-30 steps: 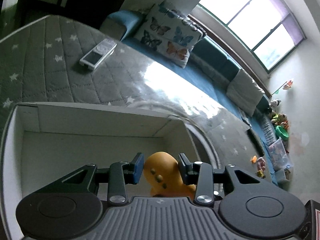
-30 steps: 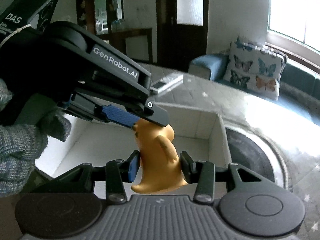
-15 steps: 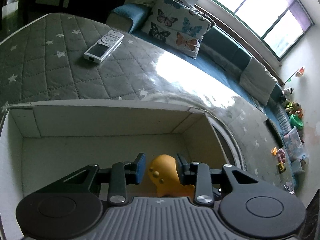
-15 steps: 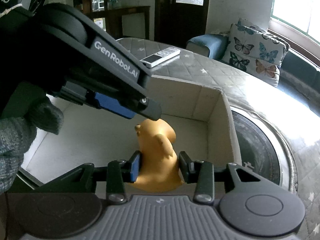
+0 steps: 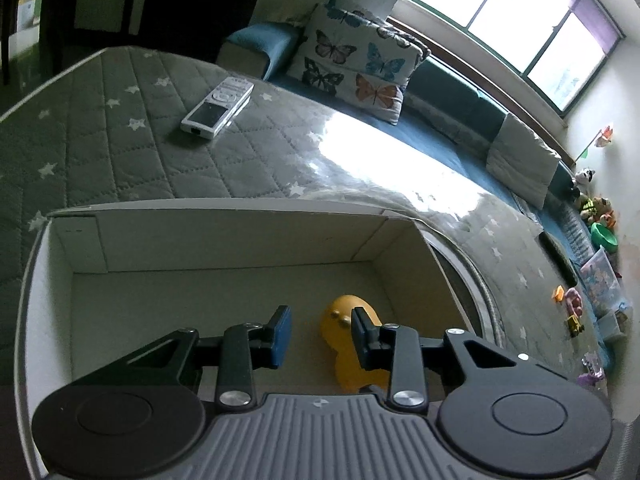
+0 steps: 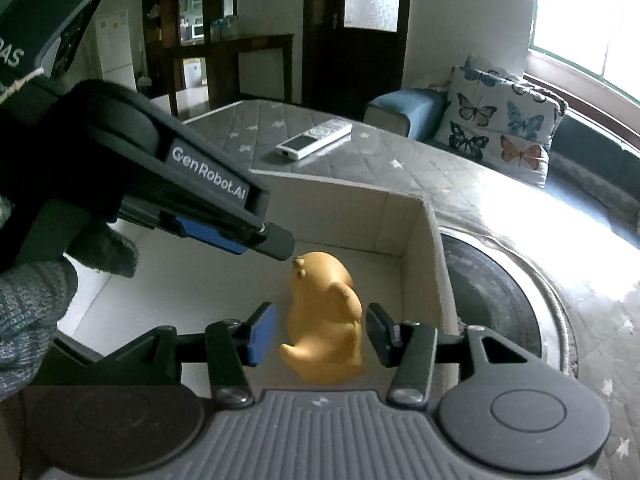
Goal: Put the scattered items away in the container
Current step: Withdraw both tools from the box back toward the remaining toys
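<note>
An orange toy figure (image 6: 324, 320) stands inside the white cardboard box (image 6: 416, 236), near its right wall. My right gripper (image 6: 320, 330) hangs over the box with the toy between its jaws. The jaws are opening, and both blue pads stand clear of the toy's sides. My left gripper (image 5: 322, 334) is also over the box (image 5: 224, 240), open with nothing between its fingers. The toy (image 5: 340, 318) shows just beyond its right finger. In the right wrist view the left gripper (image 6: 224, 236) reaches in from the left, its tip close above the toy's head.
The box sits on a grey quilted, star-patterned table top (image 5: 120, 140). A white remote (image 5: 218, 106) lies beyond the box. A round dark disc with a metal rim (image 6: 492, 300) is set in the table right of the box. A butterfly pillow (image 5: 356, 60) rests on the blue sofa behind.
The right gripper sank into the box with the toy, then its jaws parted and let go. The left gripper's fingers now sit left of the toy instead of around it.
</note>
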{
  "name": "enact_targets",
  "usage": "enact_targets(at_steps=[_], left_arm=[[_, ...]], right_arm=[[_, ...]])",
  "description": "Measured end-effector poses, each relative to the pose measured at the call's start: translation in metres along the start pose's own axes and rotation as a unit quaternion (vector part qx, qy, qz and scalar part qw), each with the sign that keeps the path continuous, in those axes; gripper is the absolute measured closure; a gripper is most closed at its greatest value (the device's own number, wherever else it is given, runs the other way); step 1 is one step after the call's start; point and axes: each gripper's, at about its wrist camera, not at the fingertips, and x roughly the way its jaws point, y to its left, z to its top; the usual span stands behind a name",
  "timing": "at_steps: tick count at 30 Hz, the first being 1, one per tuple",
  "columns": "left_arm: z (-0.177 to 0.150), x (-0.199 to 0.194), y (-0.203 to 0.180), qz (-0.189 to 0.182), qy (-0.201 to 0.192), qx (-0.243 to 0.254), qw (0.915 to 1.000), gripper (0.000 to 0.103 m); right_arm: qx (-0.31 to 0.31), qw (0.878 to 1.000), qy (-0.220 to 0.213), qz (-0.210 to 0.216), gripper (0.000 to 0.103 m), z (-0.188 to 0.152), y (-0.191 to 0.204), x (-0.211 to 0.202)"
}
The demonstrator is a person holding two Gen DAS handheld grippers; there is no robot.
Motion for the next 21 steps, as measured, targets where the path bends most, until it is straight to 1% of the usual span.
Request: enact_targets(at_steps=[2,6,8,9,12,13,17,21], left_arm=[[-0.004,-0.007,-0.004,0.005,-0.009,0.011,0.9999,0.068],[-0.014,-0.024,-0.010,0.005,-0.029,0.026,0.9992,0.068],[-0.020,-0.032,-0.014,0.006,-0.038,0.035,0.9986,0.068],[-0.024,-0.036,-0.016,0.006,-0.042,0.041,0.9983,0.068],[-0.035,-0.047,-0.023,0.006,-0.049,0.057,0.9972,0.068],[-0.039,-0.050,-0.025,0.004,-0.052,0.063,0.9967,0.068],[-0.056,-0.063,-0.034,-0.001,-0.059,0.082,0.9949,0.068],[-0.071,-0.072,-0.042,-0.008,-0.058,0.100,0.9932,0.068]], right_arm=[[0.006,1.000,-0.012,-0.002,0.046,-0.001,-0.002,-0.010],[0.017,0.999,-0.034,-0.004,0.043,-0.006,-0.005,-0.030],[0.023,0.999,-0.042,-0.004,0.034,-0.011,-0.006,-0.040],[0.024,0.999,-0.046,-0.006,0.033,-0.014,-0.007,-0.046],[0.026,0.998,-0.056,-0.012,0.033,-0.024,-0.008,-0.065],[0.027,0.998,-0.059,-0.013,0.031,-0.028,-0.008,-0.070],[0.029,0.997,-0.069,-0.024,0.019,-0.042,-0.008,-0.091],[0.033,0.996,-0.075,-0.034,0.015,-0.059,-0.008,-0.109]])
